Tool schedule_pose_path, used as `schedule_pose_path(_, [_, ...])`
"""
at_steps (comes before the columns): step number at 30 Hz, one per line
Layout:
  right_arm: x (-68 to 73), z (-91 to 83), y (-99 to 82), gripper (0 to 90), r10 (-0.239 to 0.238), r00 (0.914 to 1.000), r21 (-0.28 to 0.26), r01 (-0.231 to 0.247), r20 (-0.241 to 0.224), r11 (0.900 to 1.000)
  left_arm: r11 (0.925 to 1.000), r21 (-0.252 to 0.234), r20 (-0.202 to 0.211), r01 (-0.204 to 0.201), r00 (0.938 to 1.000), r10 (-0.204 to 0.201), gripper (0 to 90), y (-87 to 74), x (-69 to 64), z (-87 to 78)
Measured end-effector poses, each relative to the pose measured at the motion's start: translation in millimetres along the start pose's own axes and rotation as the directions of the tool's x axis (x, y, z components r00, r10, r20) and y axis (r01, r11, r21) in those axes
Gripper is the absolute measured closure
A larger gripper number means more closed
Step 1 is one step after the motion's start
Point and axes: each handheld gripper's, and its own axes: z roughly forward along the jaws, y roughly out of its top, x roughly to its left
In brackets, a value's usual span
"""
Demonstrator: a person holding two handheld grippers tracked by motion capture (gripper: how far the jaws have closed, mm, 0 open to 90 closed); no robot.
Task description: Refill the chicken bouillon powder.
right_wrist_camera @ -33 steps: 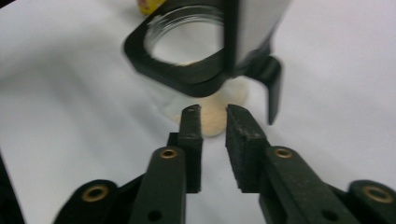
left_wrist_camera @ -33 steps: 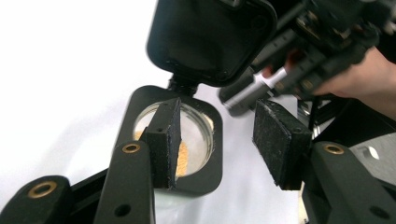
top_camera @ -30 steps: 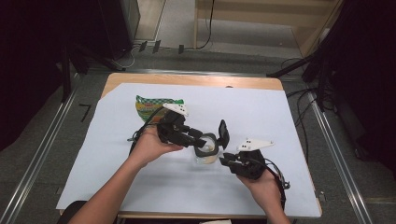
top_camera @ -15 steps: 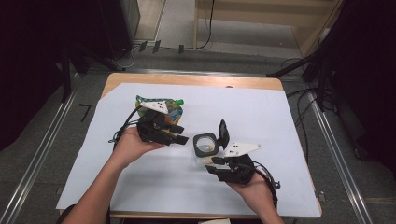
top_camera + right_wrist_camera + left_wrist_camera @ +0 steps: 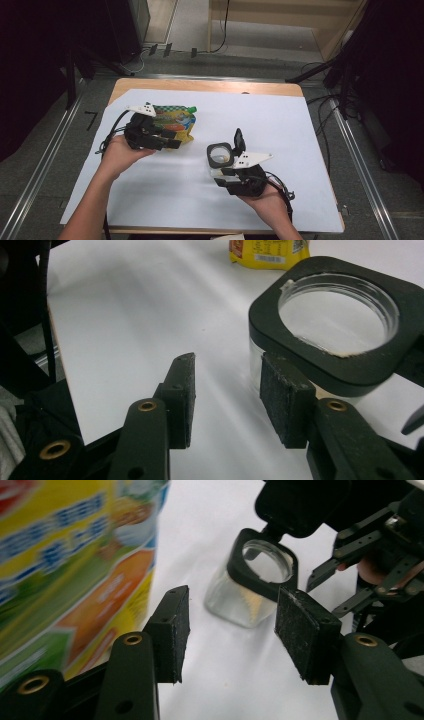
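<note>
1. The left gripper (image 5: 172, 144) sits at the left of the white sheet (image 5: 300, 125), with its jaw tips over the lower edge of the colourful snack pouch (image 5: 172, 120). A second ago it was at the table's middle, right against the jar; it has since pulled away to the left.
2. Left jaws stand apart with nothing between the pads; the gap is bare sheet in the left gripper view (image 5: 232, 630).
3. The clear jar (image 5: 220, 156), with a black square collar and its black flip lid up, stands upright on the sheet at mid-table, well apart from the pouch. Its place is about as before.
4. The right gripper (image 5: 225, 172) is just beside the jar on the person's side. Its jaws have just been opening; the pads (image 5: 287, 400) are apart, one close to the glass wall (image 5: 260, 367), nothing gripped.
5. The jar stands free of both grippers.
</note>
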Motion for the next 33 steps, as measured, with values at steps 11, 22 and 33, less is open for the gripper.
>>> schedule_pose_path(11, [4.1, 8.1, 1.8, 58.8, -0.021, 0.9993, 0.019, 0.022, -0.031, 0.9996, 0.9990, -0.018, -0.073, 0.042, 0.9964, -0.043, 49.0, -14.0, 18.4, -29.2])
schedule_pose_path(22, [12.4, 15.6, 3.8, 56.6, -0.042, 0.9975, 0.019, 0.044, -0.057, 0.9989, 0.9982, -0.015, -0.137, 0.059, 0.9888, -0.060, 48.3, -22.8, 37.5, -48.7])
schedule_pose_path(33, [20.3, 27.9, 8.6, 54.8, -0.050, 0.9954, 0.011, 0.051, -0.082, 0.9986, 0.9994, -0.017, -0.148, 0.031, 0.9885, -0.033, 45.1, -12.5, 57.5, -40.4])
